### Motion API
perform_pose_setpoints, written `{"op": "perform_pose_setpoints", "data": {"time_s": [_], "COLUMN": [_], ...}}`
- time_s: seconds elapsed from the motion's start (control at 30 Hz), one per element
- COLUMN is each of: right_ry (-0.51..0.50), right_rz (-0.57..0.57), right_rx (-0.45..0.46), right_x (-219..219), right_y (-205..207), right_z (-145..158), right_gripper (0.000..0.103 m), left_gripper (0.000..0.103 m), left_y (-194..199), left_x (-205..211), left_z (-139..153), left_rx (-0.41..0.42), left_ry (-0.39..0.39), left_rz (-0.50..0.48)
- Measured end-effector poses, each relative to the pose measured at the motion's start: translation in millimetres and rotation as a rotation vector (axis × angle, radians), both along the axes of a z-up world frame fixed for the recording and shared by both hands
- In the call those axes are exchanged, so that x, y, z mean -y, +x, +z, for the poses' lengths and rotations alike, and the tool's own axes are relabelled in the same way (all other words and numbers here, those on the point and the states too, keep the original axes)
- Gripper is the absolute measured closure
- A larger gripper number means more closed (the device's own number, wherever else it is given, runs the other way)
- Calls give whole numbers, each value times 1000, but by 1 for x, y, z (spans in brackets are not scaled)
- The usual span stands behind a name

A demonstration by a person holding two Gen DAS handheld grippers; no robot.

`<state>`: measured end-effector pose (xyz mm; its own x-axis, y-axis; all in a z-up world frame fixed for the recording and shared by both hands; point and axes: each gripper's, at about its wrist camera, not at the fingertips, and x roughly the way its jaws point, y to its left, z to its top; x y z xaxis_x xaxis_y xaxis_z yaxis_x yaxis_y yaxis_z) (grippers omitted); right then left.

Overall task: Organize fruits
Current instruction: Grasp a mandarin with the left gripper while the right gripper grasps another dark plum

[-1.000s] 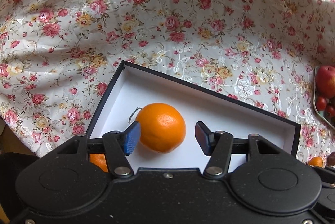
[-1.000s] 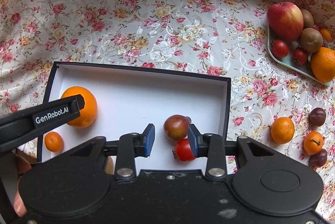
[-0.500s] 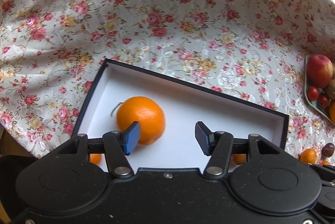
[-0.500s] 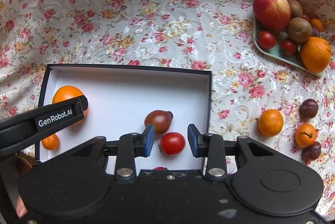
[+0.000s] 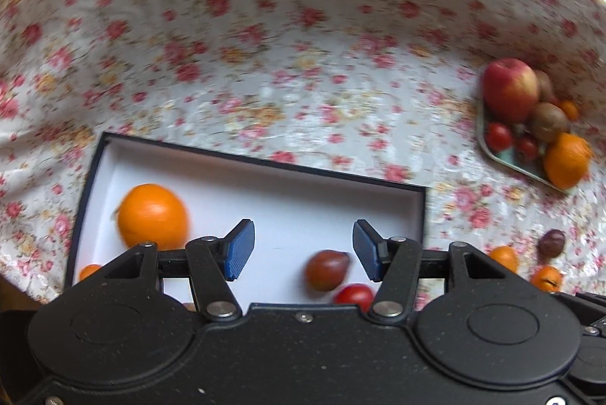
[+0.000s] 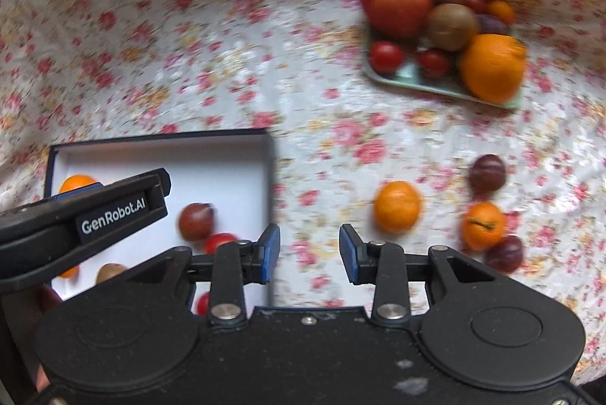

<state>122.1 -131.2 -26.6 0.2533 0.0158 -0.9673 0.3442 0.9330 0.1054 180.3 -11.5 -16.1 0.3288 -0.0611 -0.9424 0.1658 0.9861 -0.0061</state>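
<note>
Both frames are blurring. Right gripper (image 6: 310, 253) is hovering open and empty past the box (image 6: 269, 178) right edge, near the loose mandarin (image 6: 397, 206) on the surface. Left gripper (image 5: 299, 250) is gaping empty over the box. Risk: round mandarin rolling away if clipped.

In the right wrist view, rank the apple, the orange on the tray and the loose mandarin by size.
1. Apple and orange: too alike to rank.
2. Mandarin: clearly smallest, though nearer the camera.
</note>
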Motion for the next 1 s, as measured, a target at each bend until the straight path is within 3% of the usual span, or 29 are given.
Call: {"op": "perform_pose_setpoints", "data": {"time_s": [0.53, 0.87, 1.0], "right_ry": [15, 100, 78], "right_rz": [-247, -299, -336], "right_rx": [-11, -119, -127], "right_x": [133, 181, 193], "right_y": [-57, -85, -95], "right_z": [9, -18, -21], "right_gripper": [66, 66, 66], "left_gripper": [42, 43, 43], "left_y": [-36, -47, -51], "left_x": [122, 165, 175], "left_z": [-4, -17, -22], "left_rx": [-25, -82, -124], "left_ry": [-13, -24, -57], "left_rz": [-231, -282, -284]}}
